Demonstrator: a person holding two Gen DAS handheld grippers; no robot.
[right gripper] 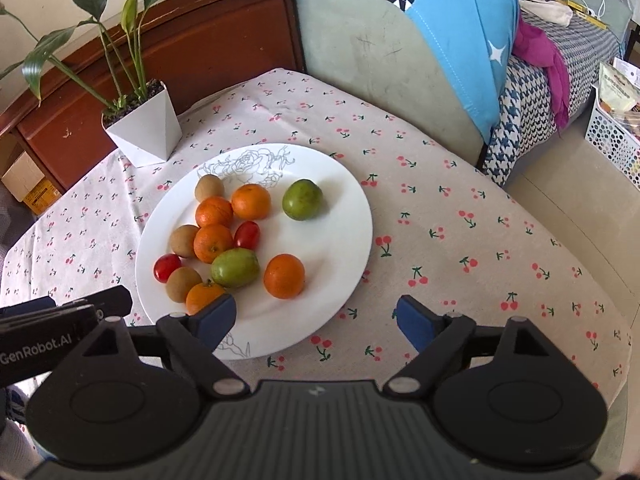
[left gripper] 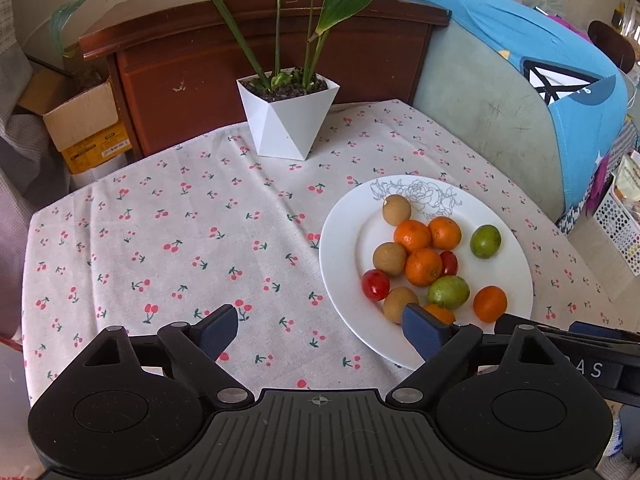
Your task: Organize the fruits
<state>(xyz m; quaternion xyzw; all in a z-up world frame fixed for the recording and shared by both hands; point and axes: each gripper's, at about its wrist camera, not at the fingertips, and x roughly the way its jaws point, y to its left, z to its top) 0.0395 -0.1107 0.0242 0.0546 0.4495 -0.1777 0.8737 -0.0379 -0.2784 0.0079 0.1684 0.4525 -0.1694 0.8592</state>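
Mixed fruits (right gripper: 224,240) sit together on a white plate (right gripper: 344,216); both claws, left (left gripper: 320,334) and right (right gripper: 316,322), hover spread and empty at its near rim, sorting stage unclear.

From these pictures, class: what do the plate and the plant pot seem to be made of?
Plate: probably glazed ceramic, glossy white with a printed grey rose outline. Plant pot: matte white, sharp faceted sides, likely plastic, possibly ceramic.

A dark wooden headboard (left gripper: 256,40) stands behind the cherry-print tablecloth (left gripper: 180,240), beside a grey-green sofa (right gripper: 360,60).
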